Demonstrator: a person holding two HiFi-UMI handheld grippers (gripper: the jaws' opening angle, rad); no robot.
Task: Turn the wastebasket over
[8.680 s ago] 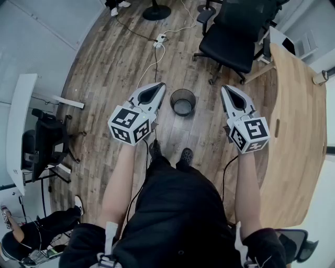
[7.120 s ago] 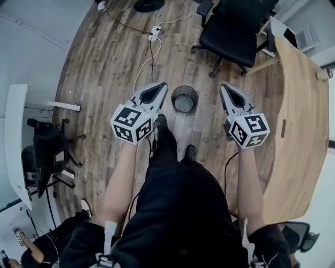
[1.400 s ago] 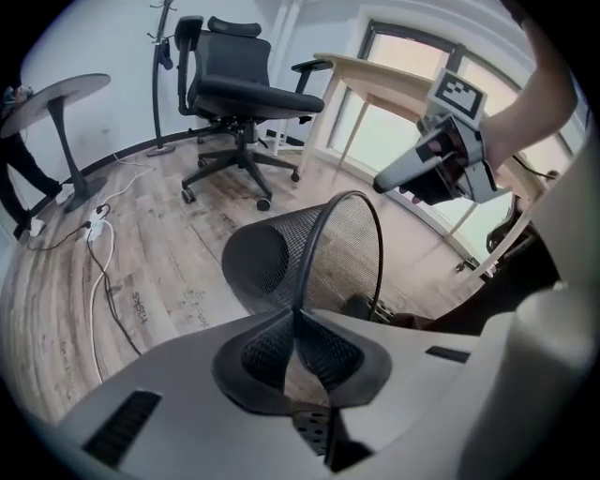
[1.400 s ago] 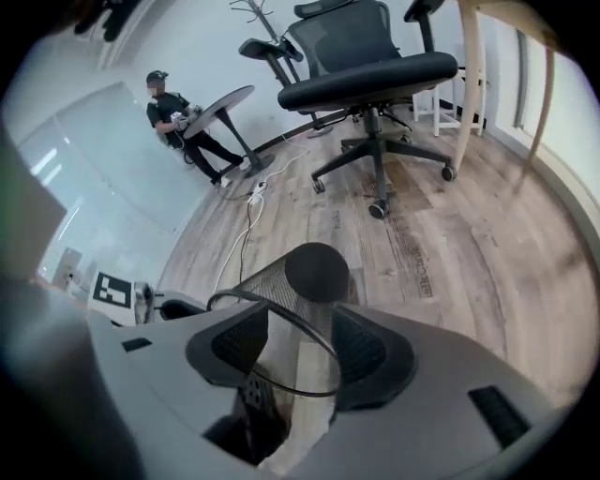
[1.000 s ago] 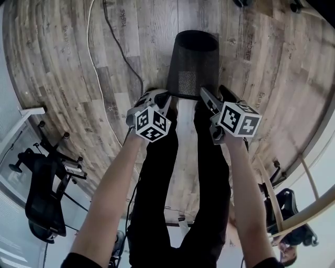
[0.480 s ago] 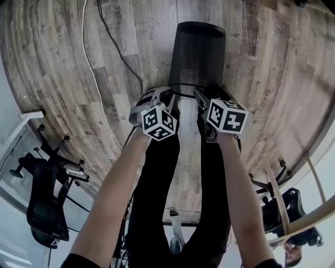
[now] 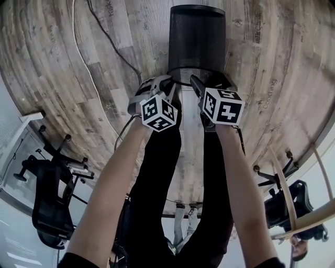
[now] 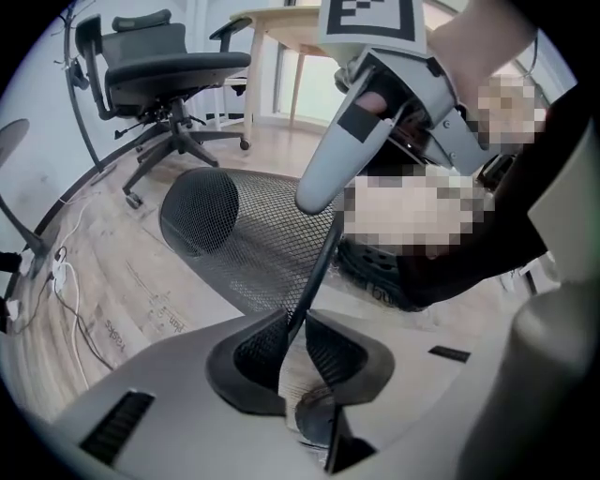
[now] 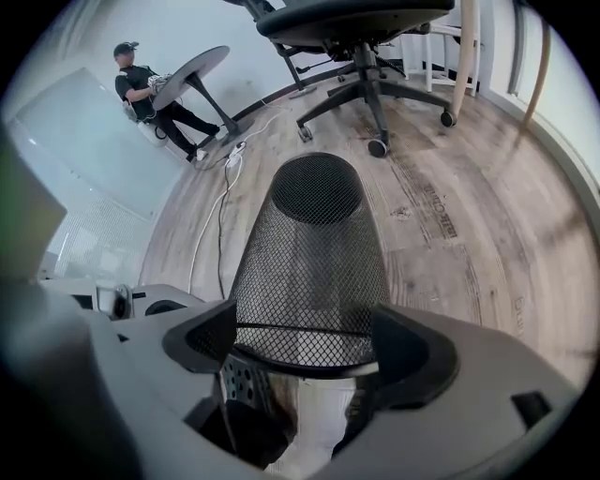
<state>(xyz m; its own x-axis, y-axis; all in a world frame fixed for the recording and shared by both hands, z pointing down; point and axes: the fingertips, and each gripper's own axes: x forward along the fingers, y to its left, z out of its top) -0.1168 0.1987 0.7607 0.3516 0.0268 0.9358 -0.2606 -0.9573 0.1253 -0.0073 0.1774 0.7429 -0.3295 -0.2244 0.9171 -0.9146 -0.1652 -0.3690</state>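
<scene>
The black wire-mesh wastebasket [image 7: 197, 36], laid on its side over the grey plank floor [image 7: 63, 52] with base turned away, is pinched at its rim by the left gripper [image 8: 302, 328], while the rim end is straddled by the right gripper [image 9: 305, 342], whose jaws have just been spread wide.

Floor [image 7: 256, 47] right of the basket [image 7: 197, 36] is wide open. Cables [image 9: 222, 206] snake along its left, shoes [image 8: 380, 277] crowd the rim, and a chair [image 9: 361, 23] sits well beyond.
</scene>
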